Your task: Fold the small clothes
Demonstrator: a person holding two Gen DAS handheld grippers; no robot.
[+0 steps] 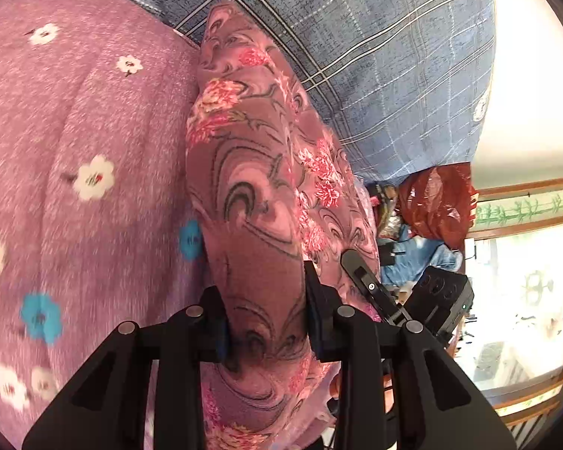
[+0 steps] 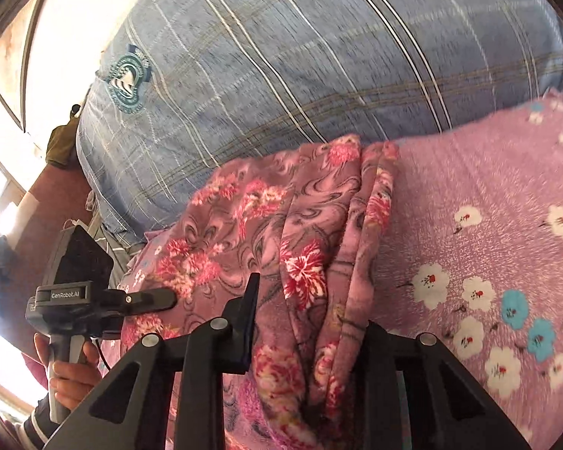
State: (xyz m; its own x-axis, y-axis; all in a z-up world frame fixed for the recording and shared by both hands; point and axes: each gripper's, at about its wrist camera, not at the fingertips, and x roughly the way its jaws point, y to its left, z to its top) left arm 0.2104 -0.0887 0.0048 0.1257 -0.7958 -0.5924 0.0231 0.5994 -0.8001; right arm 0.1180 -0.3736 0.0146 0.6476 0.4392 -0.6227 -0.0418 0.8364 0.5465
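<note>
Left wrist view, taken left to right: a purple bedspread (image 1: 75, 142) printed with white and turquoise flowers fills everything to the left of the jaws. Between the jaws runs a thick fold of the floral fleece garment (image 1: 251, 172), mauve with pink and red blossoms and dark swirls; the left gripper (image 1: 266, 322) has both pads pressed against the bunched cloth, so it is clamped on it. The fold rises ahead of the fingertips and ends against a blue plaid cushion (image 1: 375, 45) that lies beyond and to the right of the jaws. Just right of the right-hand finger, the other gripper's black finger and body show, touching the same garment. Farther right sits a red plastic bag (image 1: 437, 202); it looks bulging, but what is in it cannot be made out. Blue cloth lies heaped below it.

Right wrist view, again left to right: far left of the jaws, a hand (image 2: 69, 371) grips the handle of the left gripper (image 2: 146, 300), whose finger lies on the garment. The floral fleece garment (image 2: 292, 243) bunches in folds between the jaws of the right gripper (image 2: 311, 337); its fingers stand wide, with cloth filling the gap and draped over the right-hand one, and whether they pinch it I cannot tell. Ahead of the fingertips is the blue plaid cushion (image 2: 281, 56), with a round crest on its left part. Right of the jaws spreads the purple bedspread (image 2: 488, 225).
</note>
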